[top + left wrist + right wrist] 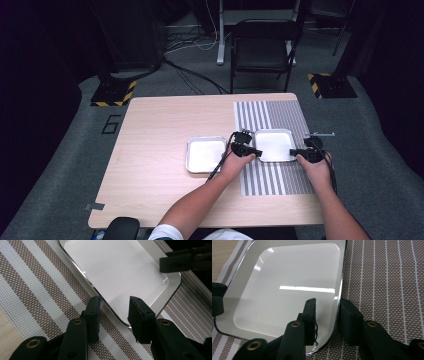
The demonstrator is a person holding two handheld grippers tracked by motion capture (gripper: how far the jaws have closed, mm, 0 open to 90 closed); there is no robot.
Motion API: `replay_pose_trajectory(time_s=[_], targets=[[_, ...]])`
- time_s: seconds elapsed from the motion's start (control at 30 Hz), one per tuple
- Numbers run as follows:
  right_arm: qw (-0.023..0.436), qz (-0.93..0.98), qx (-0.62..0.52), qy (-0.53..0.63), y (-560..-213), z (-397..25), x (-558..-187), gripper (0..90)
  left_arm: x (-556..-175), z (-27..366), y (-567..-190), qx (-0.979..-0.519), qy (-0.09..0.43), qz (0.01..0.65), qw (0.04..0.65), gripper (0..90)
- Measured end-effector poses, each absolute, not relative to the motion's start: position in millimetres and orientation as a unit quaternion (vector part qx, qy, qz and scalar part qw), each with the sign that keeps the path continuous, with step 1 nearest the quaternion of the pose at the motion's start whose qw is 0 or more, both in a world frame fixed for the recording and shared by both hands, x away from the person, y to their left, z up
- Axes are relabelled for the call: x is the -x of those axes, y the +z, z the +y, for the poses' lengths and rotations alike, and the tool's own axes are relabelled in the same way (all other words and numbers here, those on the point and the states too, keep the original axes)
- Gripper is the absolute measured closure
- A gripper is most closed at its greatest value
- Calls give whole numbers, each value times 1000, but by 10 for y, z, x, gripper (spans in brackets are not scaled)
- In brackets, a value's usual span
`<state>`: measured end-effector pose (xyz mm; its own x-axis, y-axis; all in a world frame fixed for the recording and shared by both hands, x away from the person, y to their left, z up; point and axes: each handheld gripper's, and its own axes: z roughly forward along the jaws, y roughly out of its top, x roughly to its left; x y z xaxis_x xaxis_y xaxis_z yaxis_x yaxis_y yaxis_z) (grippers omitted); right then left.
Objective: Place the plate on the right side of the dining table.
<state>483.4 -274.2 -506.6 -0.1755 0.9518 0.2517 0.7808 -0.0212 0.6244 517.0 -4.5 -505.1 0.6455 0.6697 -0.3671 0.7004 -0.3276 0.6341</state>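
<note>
We have the tray on the striped mat, a second tray just left of it. It looks light, stiff and slick, so we grip the thin rim. Left gripper and right gripper both straddle opposite rims, jaws parted. Its long axis runs roughly away from us.

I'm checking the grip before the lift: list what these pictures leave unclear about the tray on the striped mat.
- High view: jaw contact with the right tray is too small to judge.
- Left gripper view: the tray's near rim is partly hidden behind a jaw.
- Right gripper view: the tray's underside is hidden.
</note>
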Motion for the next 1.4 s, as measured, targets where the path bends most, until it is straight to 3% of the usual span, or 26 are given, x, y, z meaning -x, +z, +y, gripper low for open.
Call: replay_pose_trajectory(time_s=[0.67, 1.4], targets=[[140, 681, -622, 360, -4935, -2759, -4748, 614, -5175, 94, -4931, -805, -3, 425, 413, 543], [154, 700, -580, 386, -4710, -2550, -4645, 607, -5132, 468, -4712, -791, 20, 434, 431, 530]])
